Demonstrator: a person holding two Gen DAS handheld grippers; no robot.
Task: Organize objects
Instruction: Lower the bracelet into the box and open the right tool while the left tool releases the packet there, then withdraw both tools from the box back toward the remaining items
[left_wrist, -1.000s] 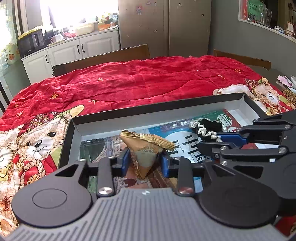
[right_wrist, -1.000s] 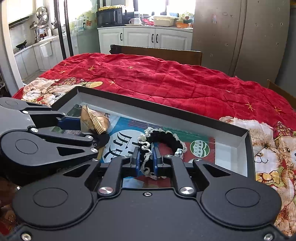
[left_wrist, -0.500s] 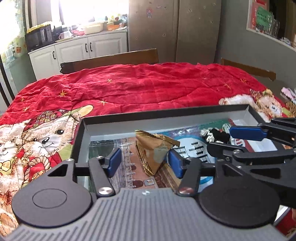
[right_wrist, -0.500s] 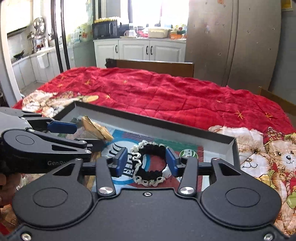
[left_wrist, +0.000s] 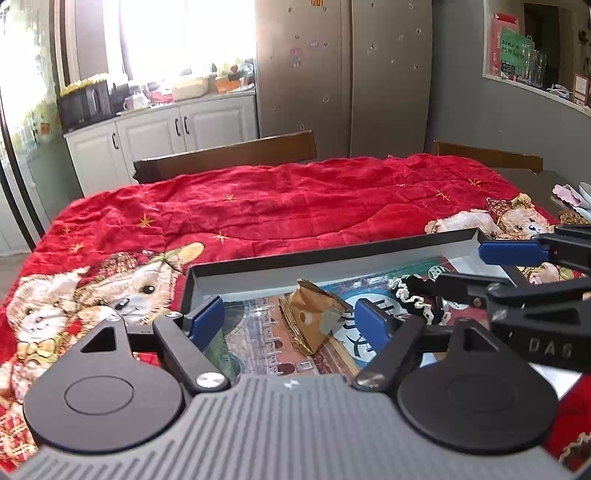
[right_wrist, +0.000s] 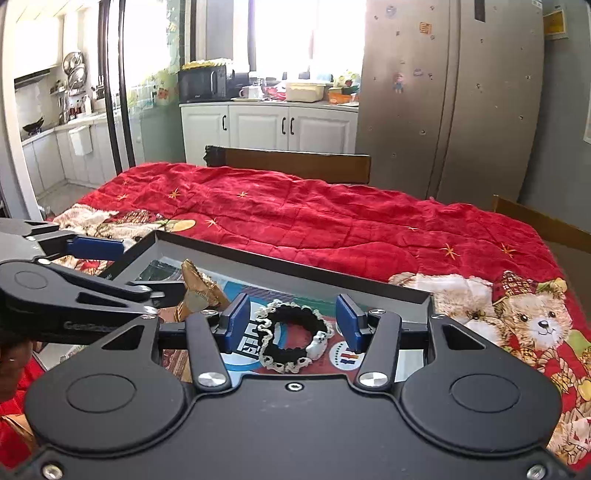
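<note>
Both claws have just let go. A second ago the left claw (left_wrist: 290, 319) was clamped on the gold snack packet (left_wrist: 314, 319) and the right claw (right_wrist: 293, 319) was pinched shut on the black hair tie with cream lace trim (right_wrist: 291, 338); now each thing lies loose on the printed floor of the shallow dark-rimmed tray (left_wrist: 332, 254), and neither blue pad touches it. The left claw's jaws are opening wider, with the packet between them but clear of both pads, leaning on its side near the tray's middle. The right claw's jaws are opening too, though more slowly, and the hair tie sits between them, flat, a little right of the packet — near it, but apart. Both claws have also lifted and drawn back from the tray since the earlier views, so the things look smaller and lower between the fingers. The tray rests on a red quilt with bear prints (right_wrist: 332, 221) that covers the counter. In my judgement this marks the end of a placing step: two items are in the tray and released. What remains is likely to fetch whatever else needs sorting — some pale items show at the far right edge of the left view, too small to tell.
</note>
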